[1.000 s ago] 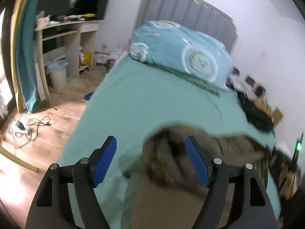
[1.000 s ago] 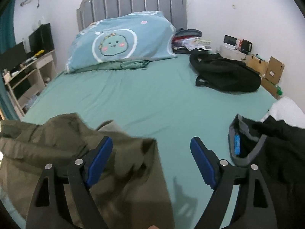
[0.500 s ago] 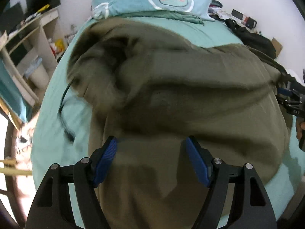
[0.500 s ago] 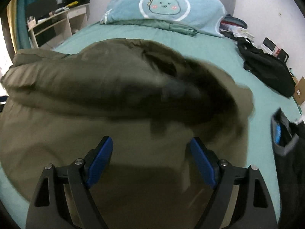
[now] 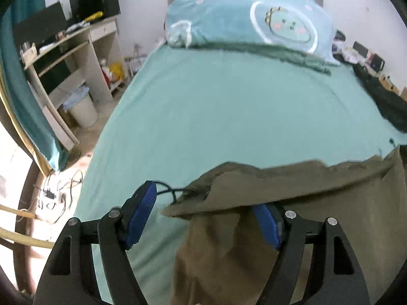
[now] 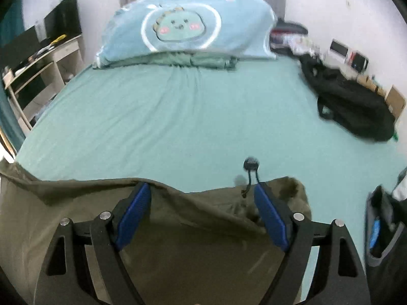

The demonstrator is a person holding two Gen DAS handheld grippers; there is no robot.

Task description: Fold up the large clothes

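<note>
One garment is in work: an olive-green jacket (image 6: 178, 241) spread across the near end of the bed (image 6: 190, 117), its far edge running roughly straight across the teal sheet from left to right.

Largest to smallest, the scene reads as follows. The bed carries a pillow (image 6: 183, 28) with a cartoon face at the headboard end and a black backpack (image 6: 351, 106) near its right side, well apart from the jacket. A second dark garment (image 6: 381, 228) lies at the right edge of the right wrist view, untouched. The jacket itself lies mostly flat, with loose ridges along its far edge and a corner turned up near the left gripper (image 5: 203, 218). A drawcord toggle (image 6: 251, 164) rests on the sheet just beyond the far edge.

Gripper state: the left gripper has its jaws apart, with the jacket's left corner passing between the fingers; no clamping is visible. The right gripper (image 6: 202, 213) likewise has its jaws apart over the cloth near the right-hand end.

Progress assessment: the layout step appears largely complete. No fold is visible. Smoothing the edge, folding the sides and sleeves inward, and halving the body all appear to remain.
</note>
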